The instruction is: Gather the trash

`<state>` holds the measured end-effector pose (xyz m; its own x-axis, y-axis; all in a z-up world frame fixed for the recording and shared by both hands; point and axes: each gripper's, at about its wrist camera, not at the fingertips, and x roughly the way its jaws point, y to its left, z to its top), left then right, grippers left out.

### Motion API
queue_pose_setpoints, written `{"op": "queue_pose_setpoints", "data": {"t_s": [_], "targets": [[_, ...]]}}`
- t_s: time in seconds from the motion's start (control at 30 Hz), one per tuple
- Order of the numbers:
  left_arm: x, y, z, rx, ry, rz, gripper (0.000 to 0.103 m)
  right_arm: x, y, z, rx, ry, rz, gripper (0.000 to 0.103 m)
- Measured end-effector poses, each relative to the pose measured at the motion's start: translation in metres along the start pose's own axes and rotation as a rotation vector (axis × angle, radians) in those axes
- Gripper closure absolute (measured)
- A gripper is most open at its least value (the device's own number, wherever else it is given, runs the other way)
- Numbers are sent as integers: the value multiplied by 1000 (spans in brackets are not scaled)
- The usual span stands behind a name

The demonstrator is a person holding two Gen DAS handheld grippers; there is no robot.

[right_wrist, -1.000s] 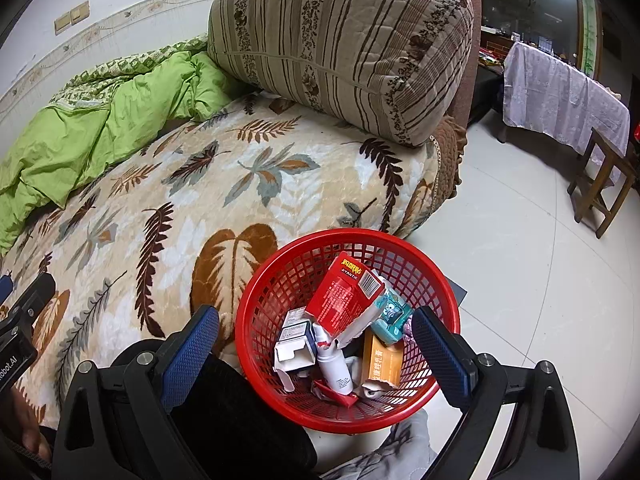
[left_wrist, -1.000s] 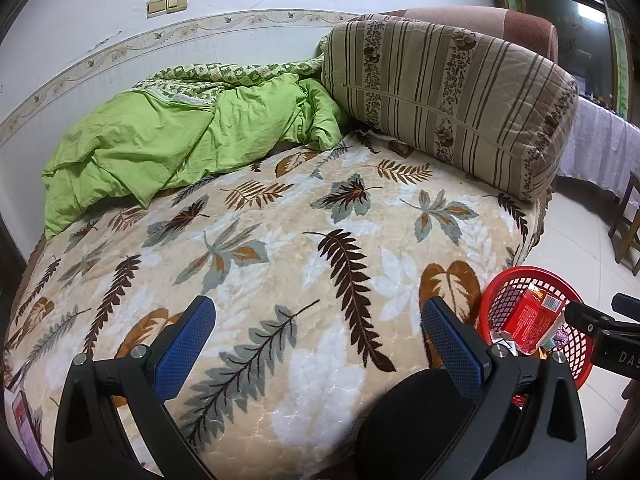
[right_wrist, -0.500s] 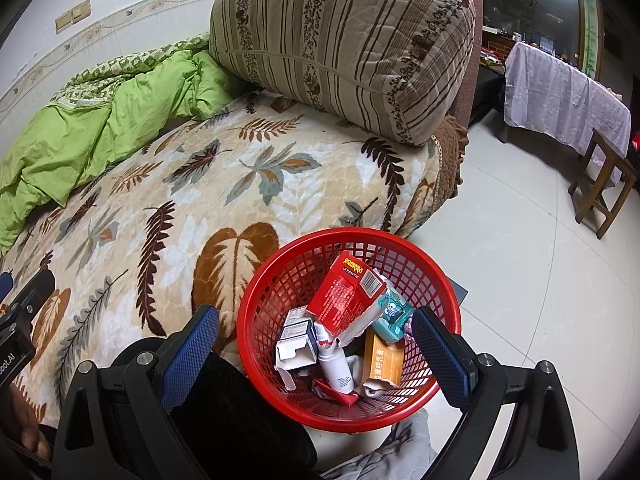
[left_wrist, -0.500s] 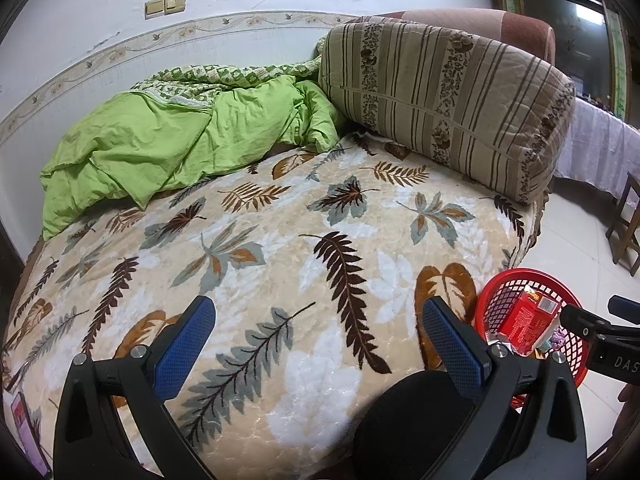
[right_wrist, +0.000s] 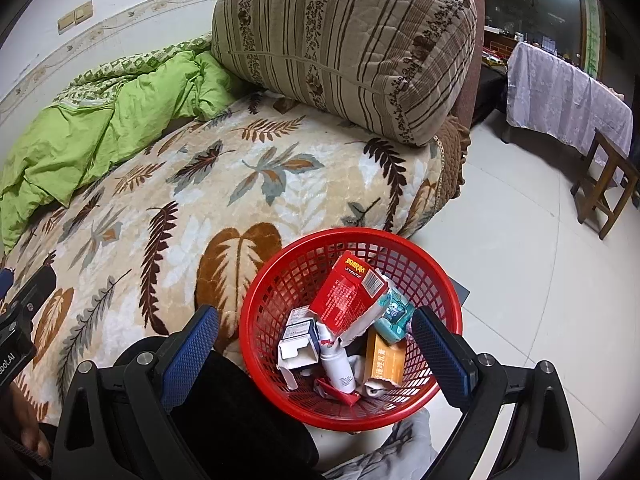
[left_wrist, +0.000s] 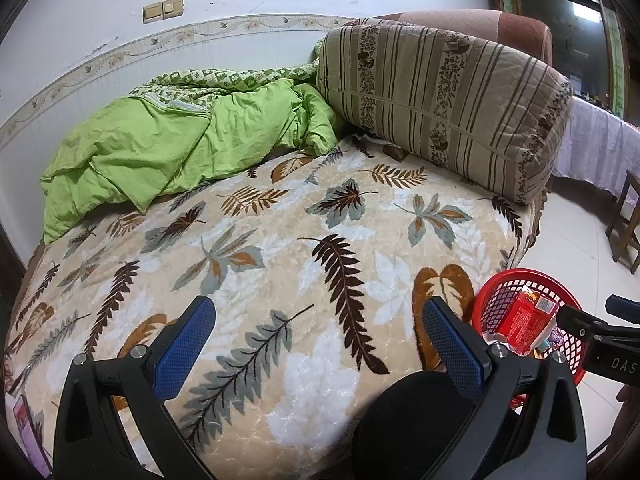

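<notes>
The left tongs hang wide apart with nothing between their blue pads, above the near edge of the bed, which wears a leaf-print blanket. A crumpled green quilt lies along the far left edge by the wall. A striped brown cushion sits at the far right corner. Off the bed's near right corner stands a red basket on the floor, holding a red box. Part of the right tongs juts in from the right, in front of the basket.

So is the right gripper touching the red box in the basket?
Apart. In the right wrist view the open right gripper holds nothing; the red box lies in the red basket beyond it.
</notes>
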<state>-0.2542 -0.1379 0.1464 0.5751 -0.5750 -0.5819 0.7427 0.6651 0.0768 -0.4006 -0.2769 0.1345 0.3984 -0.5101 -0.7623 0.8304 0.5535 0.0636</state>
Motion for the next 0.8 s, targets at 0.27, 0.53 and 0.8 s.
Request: {"op": "queue_pose_setpoints", "data": {"t_s": [0.27,0.53,0.8], "targets": [[-1,-1,2,-1,-2,0,0,-1,2,1,-12,-2,5,5],[1,8,5,-34,19,-14,0,0,5,2,-30,2,14,5],[4,39,3,-113,4,-1,0,4,11,3,-56,12,29,5]]}}
